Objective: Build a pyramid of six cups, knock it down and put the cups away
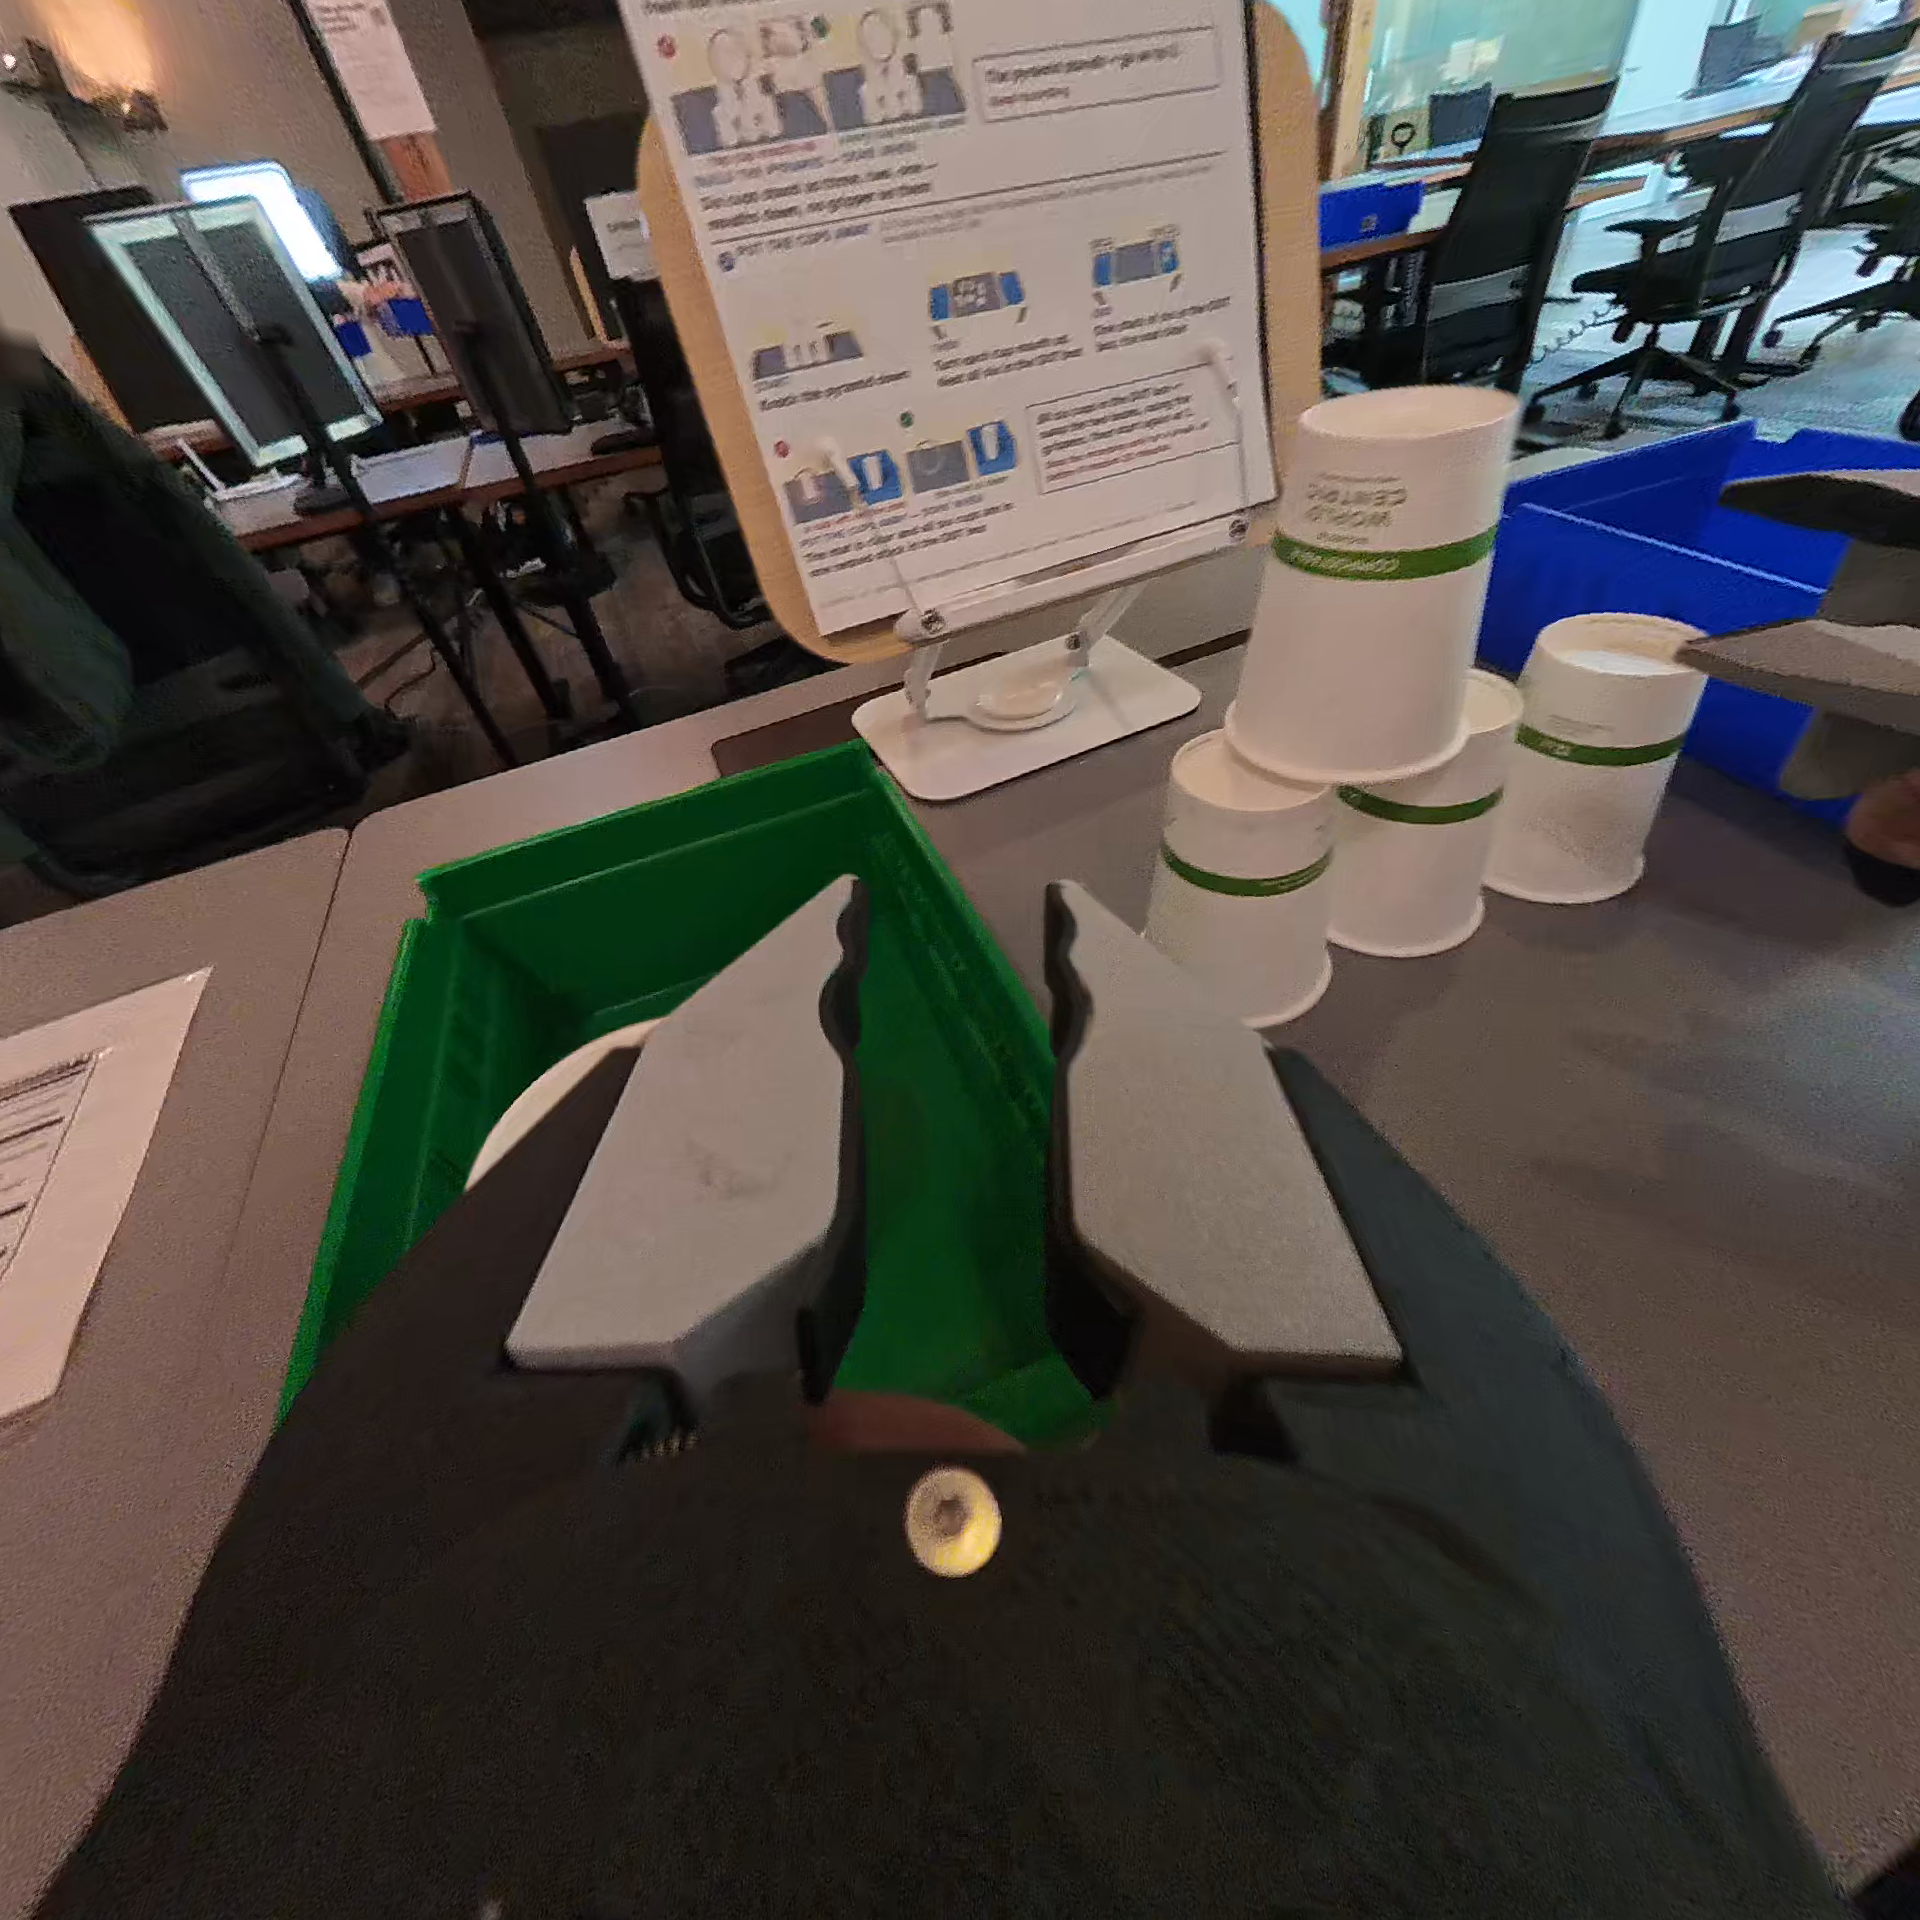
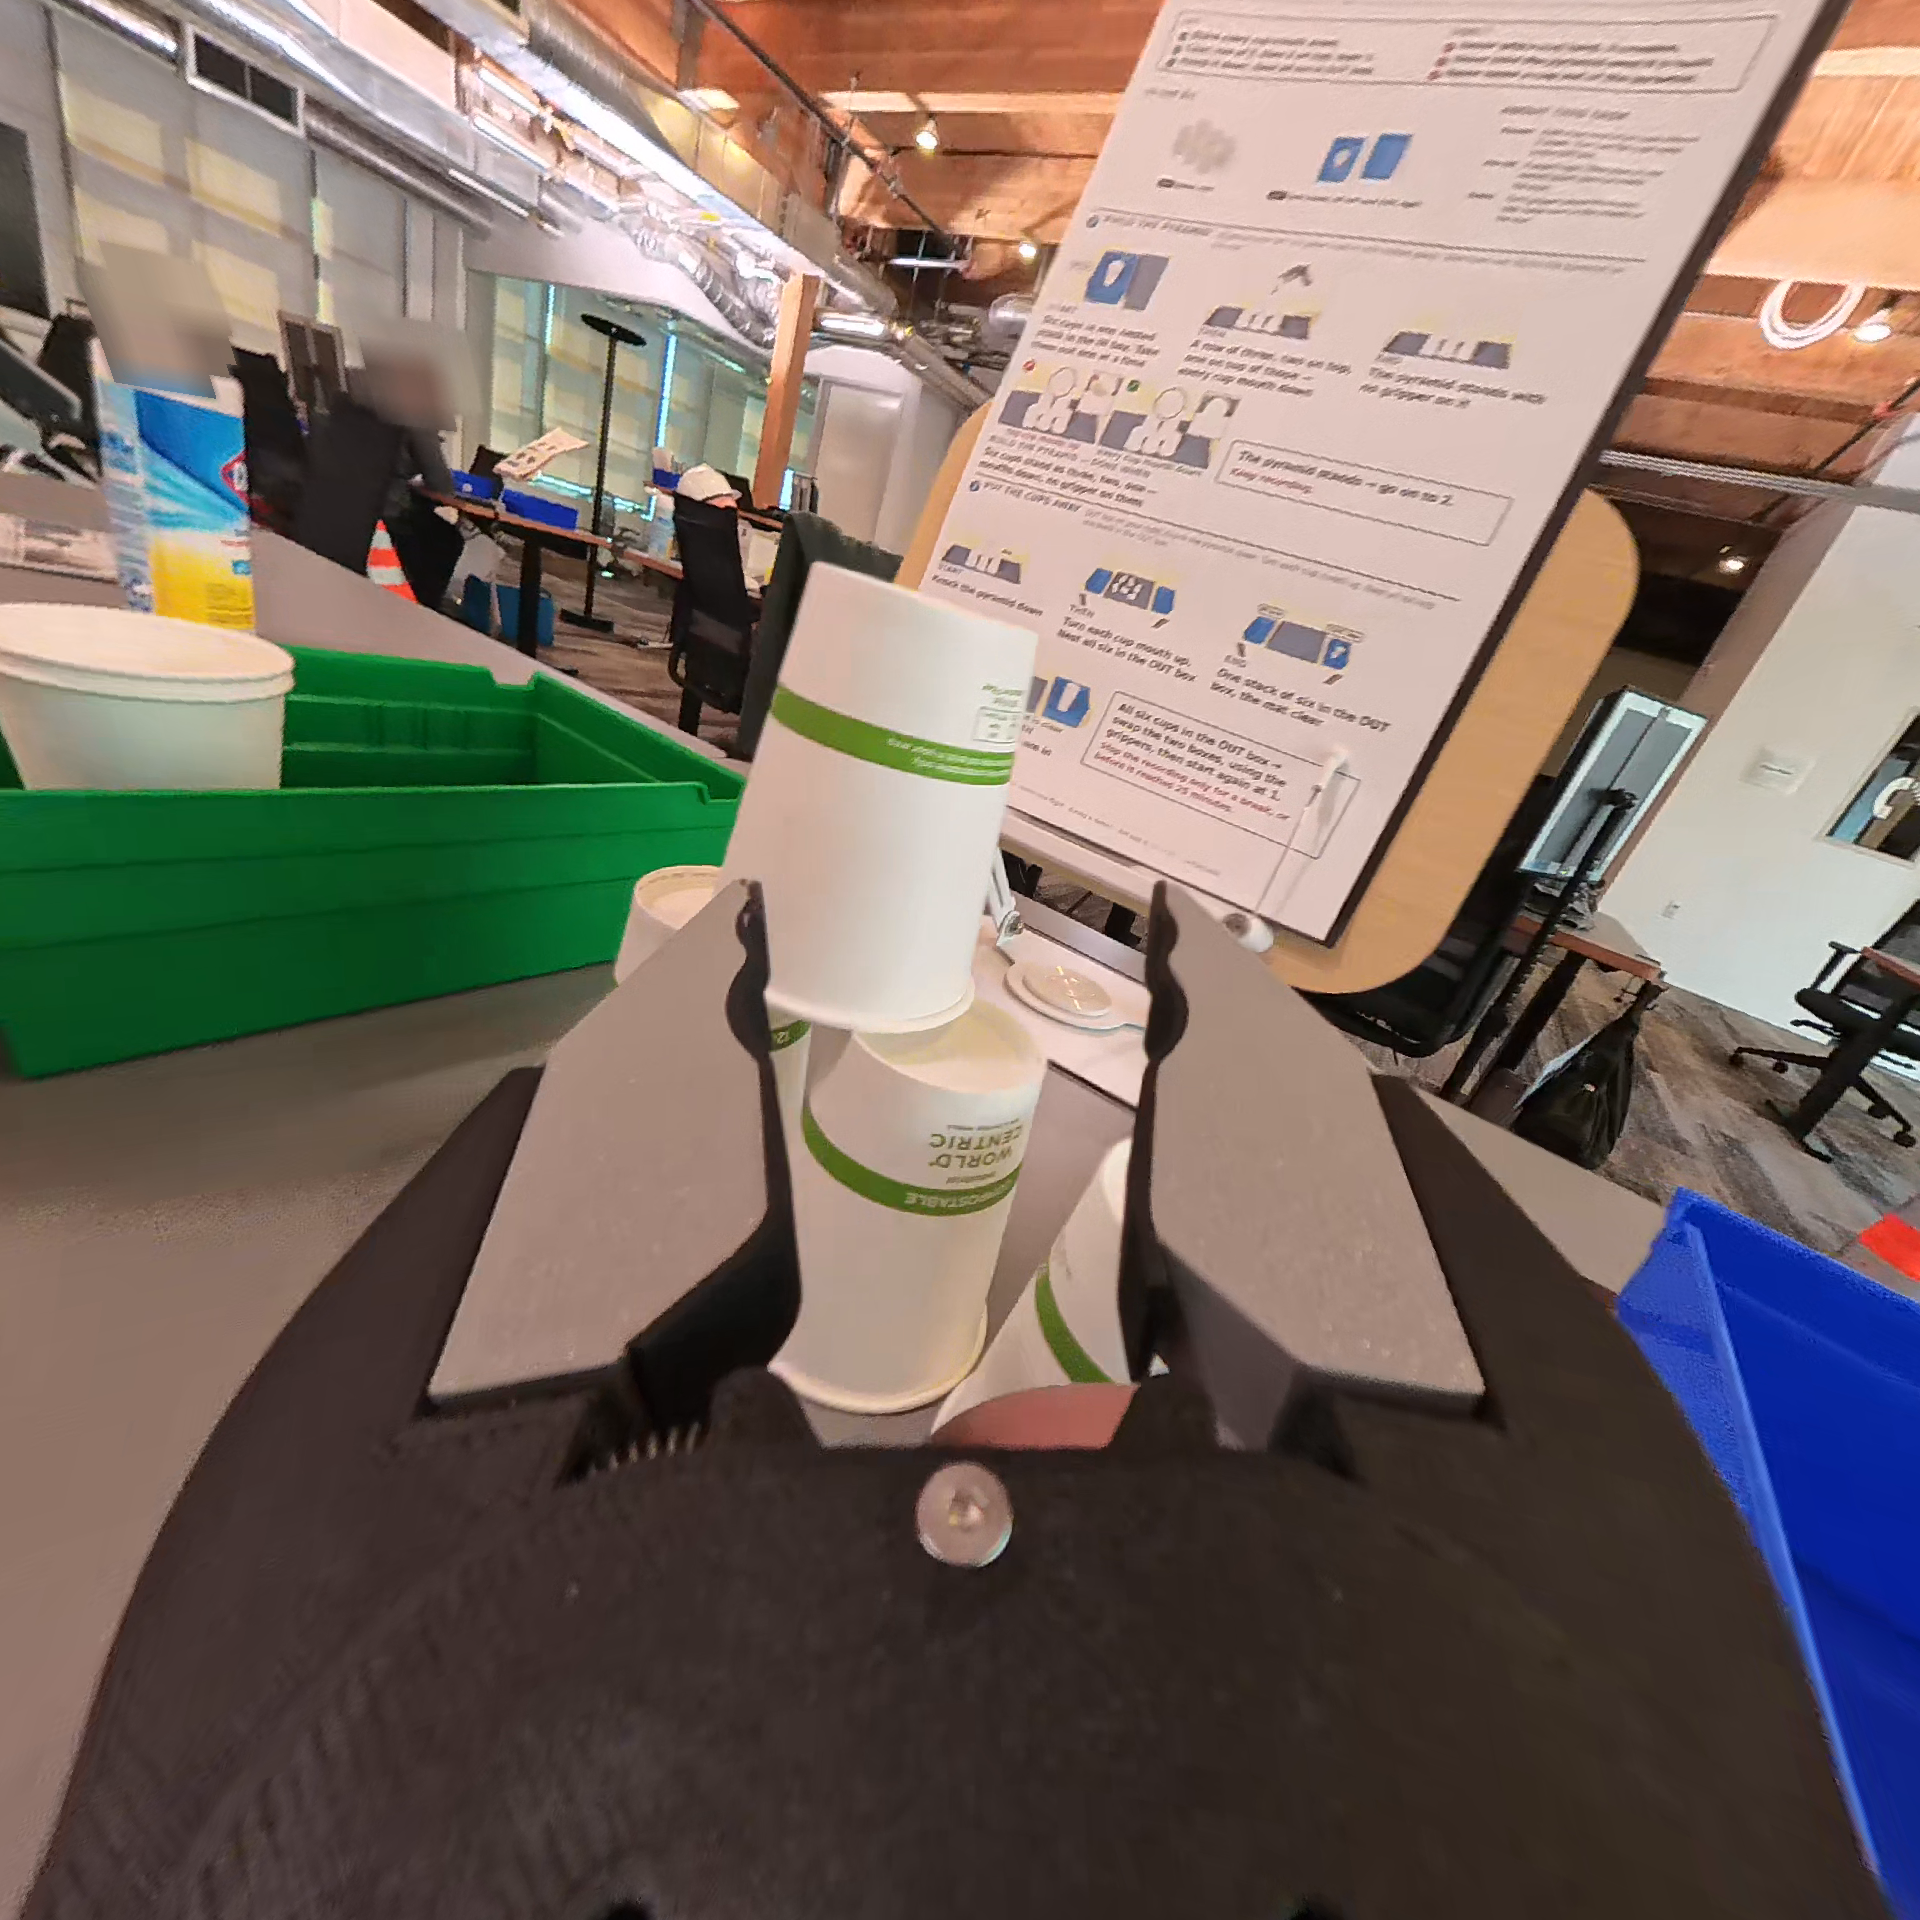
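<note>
Three white paper cups with green bands stand mouth down in a row on the grey table: left [image 1: 1242, 883], middle [image 1: 1413, 862], right [image 1: 1590, 769]. A fourth cup [image 1: 1371, 582] rests tilted on top of the left and middle ones. My left gripper [image 1: 956, 914] is open and empty above the green bin [image 1: 644, 914], where a white cup [image 1: 540, 1112] shows behind its left finger. My right gripper [image 2: 951, 914] is open, low behind the row; the tilted top cup [image 2: 883, 810] and a base cup [image 2: 904, 1195] show between its fingers. It also shows by the right cup in the left wrist view [image 1: 1808, 644].
A blue bin [image 1: 1642, 561] sits right of the cups, close to my right gripper [image 2: 1787, 1455]. An instruction board on a white stand [image 1: 966, 312] is behind the cups. A paper sheet [image 1: 73, 1143] lies at the left. A wipes canister [image 2: 187, 499] stands beyond the green bin [image 2: 364, 862].
</note>
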The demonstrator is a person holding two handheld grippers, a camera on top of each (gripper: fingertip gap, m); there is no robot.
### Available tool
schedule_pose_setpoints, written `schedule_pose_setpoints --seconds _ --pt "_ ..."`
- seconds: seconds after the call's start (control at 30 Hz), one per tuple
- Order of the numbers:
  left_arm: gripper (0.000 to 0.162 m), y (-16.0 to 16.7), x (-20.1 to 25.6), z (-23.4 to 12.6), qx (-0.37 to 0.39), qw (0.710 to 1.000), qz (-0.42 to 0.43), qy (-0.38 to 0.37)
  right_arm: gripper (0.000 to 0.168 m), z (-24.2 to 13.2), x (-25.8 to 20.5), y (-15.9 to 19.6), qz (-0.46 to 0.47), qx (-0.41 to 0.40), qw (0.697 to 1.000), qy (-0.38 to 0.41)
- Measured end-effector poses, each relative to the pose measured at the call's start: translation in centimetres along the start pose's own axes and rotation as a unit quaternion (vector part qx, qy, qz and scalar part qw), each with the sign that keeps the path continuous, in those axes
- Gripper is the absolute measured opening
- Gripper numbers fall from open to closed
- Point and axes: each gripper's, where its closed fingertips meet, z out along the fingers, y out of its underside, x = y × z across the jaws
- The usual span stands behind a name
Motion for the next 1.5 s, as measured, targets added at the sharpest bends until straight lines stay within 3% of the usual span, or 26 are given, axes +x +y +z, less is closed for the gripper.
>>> schedule_pose_setpoints --seconds 0.13,0.3,0.57,0.8,1.0,1.5 --pt "0.028 3.6 -2.8 0.0 -0.063 0.998 -0.014 -0.017 0.071 0.2 -1.5 0.5 -0.023 -0.009 1.000 -0.015" --pt "0.037 8.1 -4.4 0.8 -0.165 0.985 0.006 -0.047 0.069 0.4 -2.6 1.1 -0.028 -0.018 0.999 -0.032" --pt "0.025 8.6 -4.9 1.5 -0.173 0.983 0.004 -0.056 0.068 0.4 -3.2 1.4 -0.032 -0.023 0.998 -0.041" --pt "0.003 8.9 -5.0 1.6 -0.171 0.984 -0.007 -0.045 0.065 0.3 -3.2 1.5 -0.045 -0.023 0.998 -0.038" --pt "0.001 7.8 -5.9 1.2 -0.152 0.986 -0.009 -0.068 0.065 0.3 -3.6 1.8 -0.046 -0.028 0.998 -0.043" --pt "0.001 -1.5 -5.5 -2.4 0.036 0.991 0.027 -0.129 0.064 0.3 -4.8 2.2 -0.062 -0.032 0.996 -0.062"
